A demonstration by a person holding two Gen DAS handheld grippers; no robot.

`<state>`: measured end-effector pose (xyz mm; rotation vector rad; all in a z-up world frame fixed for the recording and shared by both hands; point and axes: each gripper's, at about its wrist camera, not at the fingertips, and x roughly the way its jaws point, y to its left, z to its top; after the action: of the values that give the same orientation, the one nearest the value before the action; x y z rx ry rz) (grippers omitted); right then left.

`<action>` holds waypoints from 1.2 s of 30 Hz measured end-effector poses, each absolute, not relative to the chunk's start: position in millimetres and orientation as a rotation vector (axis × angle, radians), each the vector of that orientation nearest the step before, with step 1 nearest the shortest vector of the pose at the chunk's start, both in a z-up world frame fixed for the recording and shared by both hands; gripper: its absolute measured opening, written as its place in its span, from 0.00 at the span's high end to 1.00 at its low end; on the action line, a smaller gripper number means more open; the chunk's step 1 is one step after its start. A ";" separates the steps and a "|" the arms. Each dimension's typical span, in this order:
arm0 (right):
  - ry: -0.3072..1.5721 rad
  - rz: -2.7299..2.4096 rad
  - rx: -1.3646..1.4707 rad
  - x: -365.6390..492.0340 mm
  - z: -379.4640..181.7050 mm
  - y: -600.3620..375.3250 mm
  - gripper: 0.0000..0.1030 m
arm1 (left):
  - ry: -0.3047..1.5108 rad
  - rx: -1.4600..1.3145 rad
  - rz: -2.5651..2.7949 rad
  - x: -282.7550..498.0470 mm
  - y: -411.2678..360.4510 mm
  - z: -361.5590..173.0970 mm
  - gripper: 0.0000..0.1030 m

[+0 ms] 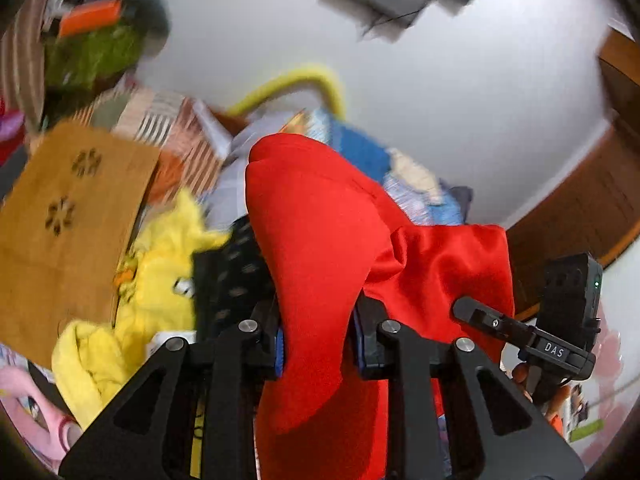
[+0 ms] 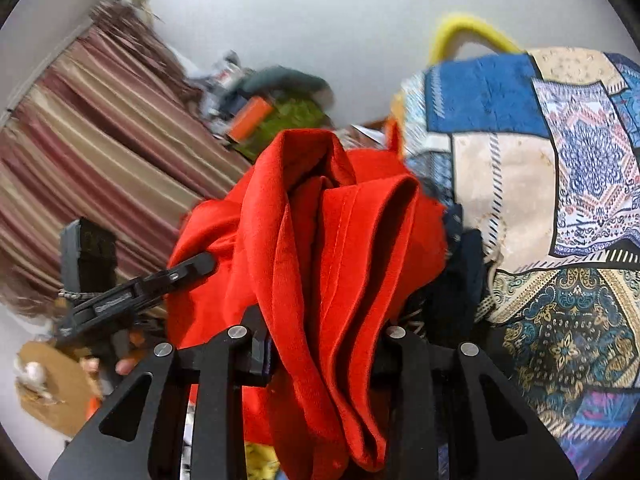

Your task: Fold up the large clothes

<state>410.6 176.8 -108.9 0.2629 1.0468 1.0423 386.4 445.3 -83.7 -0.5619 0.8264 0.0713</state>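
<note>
A large red garment (image 1: 320, 240) is bunched and lifted in the air. My left gripper (image 1: 318, 344) is shut on a fold of it, cloth filling the space between the fingers. My right gripper (image 2: 326, 346) is shut on another thick fold of the same red garment (image 2: 332, 240). The right gripper also shows in the left wrist view (image 1: 472, 312), touching the cloth at the right. The left gripper shows in the right wrist view (image 2: 200, 266) at the left edge of the cloth. Both fingertips are hidden by cloth.
A pile of clothes lies below: a yellow plush garment (image 1: 160, 280), a black dotted cloth (image 1: 228, 276), a blue patterned sheet (image 2: 560, 200). A brown cardboard box (image 1: 60, 232) stands left. A striped curtain (image 2: 92, 152) and white wall are behind. A yellow hoop (image 1: 296, 84) sticks up.
</note>
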 end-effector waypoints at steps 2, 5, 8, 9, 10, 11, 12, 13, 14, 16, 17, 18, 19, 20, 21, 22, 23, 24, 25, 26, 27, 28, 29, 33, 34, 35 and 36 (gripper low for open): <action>1.105 1.000 0.239 421.1 -128.7 185.6 0.70 | 0.873 -0.569 0.110 387.8 460.3 -110.6 0.70; 1.180 0.962 0.291 435.0 -156.9 180.8 0.61 | 0.873 -0.564 0.150 385.8 470.2 -133.9 0.59; 1.160 0.916 0.273 431.2 -163.7 166.5 0.47 | 0.854 -0.560 0.166 384.0 472.6 -141.4 0.49; 1.147 0.898 0.244 429.6 -163.7 161.2 0.45 | 0.856 -0.539 0.182 385.1 469.9 -143.2 0.45; 1.134 0.885 0.211 427.2 -162.6 155.8 0.44 | 0.860 -0.517 0.199 386.4 466.6 -143.6 0.44; 1.124 0.871 0.185 424.1 -159.7 150.7 0.44 | 0.864 -0.502 0.209 387.6 464.9 -147.3 0.42; 1.118 0.851 0.163 421.6 -157.5 146.7 0.43 | 0.869 -0.486 0.226 389.8 462.2 -148.3 0.40; 1.107 0.822 0.132 418.0 -154.0 140.1 0.43 | 0.872 -0.480 0.238 391.9 461.6 -147.8 0.40; 1.100 0.797 0.101 416.0 -153.3 135.6 0.43 | 0.878 -0.470 0.252 392.7 459.8 -146.2 0.37; 1.090 0.757 0.063 410.5 -146.1 124.0 0.43 | 0.896 -0.431 0.286 392.7 456.0 -141.8 0.33; 1.087 0.747 0.062 413.6 -144.4 124.8 0.43 | 0.902 -0.419 0.299 392.9 455.3 -141.6 0.32; 1.078 0.740 0.063 410.2 -139.4 117.6 0.43 | 0.908 -0.410 0.318 390.2 452.5 -138.1 0.31; 1.071 0.733 0.063 407.1 -134.4 112.1 0.42 | 0.908 -0.408 0.331 387.4 450.5 -135.1 0.32; 1.061 0.719 0.056 403.8 -129.4 107.1 0.42 | 0.901 -0.402 0.341 382.3 446.4 -129.3 0.32; 1.045 0.709 0.042 397.0 -120.6 99.7 0.42 | 0.888 -0.389 0.344 375.4 440.5 -121.4 0.32; 1.031 0.710 0.032 392.2 -114.1 96.4 0.42 | 0.877 -0.369 0.338 368.7 433.7 -112.9 0.32; 1.017 0.712 0.025 389.9 -110.0 97.5 0.42 | 0.870 -0.350 0.334 362.7 427.5 -105.3 0.32; 1.002 0.715 0.020 384.4 -102.0 94.6 0.42 | 0.859 -0.327 0.331 356.0 420.0 -97.1 0.32; 0.981 0.722 0.014 375.3 -91.2 89.8 0.42 | 0.840 -0.292 0.325 344.8 408.9 -84.6 0.32; 0.960 0.729 0.012 367.6 -82.7 88.2 0.42 | 0.825 -0.269 0.319 337.5 401.1 -75.5 0.32; 0.936 0.740 0.008 358.9 -73.7 85.6 0.42 | 0.800 -0.242 0.310 325.7 390.0 -62.9 0.32; 0.899 0.756 0.006 345.7 -59.3 80.8 0.42 | 0.775 -0.221 0.298 313.6 379.0 -50.3 0.32; 0.872 0.766 0.005 336.1 -50.7 78.8 0.42 | 0.756 -0.209 0.288 304.4 370.2 -39.8 0.32; 0.707 0.824 0.022 281.4 1.6 59.8 0.41 | 0.636 -0.172 0.233 253.7 329.2 10.1 0.32; 0.654 0.839 0.031 264.2 16.7 52.7 0.41 | 0.594 -0.162 0.226 238.9 318.1 23.0 0.32; 0.607 0.848 0.039 250.5 27.6 48.0 0.41 | 0.560 -0.151 0.227 227.0 308.9 33.1 0.32; 0.565 0.854 0.043 238.1 37.2 43.5 0.41 | 0.518 -0.130 0.232 211.6 296.7 44.8 0.32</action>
<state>238.1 43.5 37.2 0.0432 0.5654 0.8543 211.6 296.7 44.8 -0.1301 0.5183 0.2322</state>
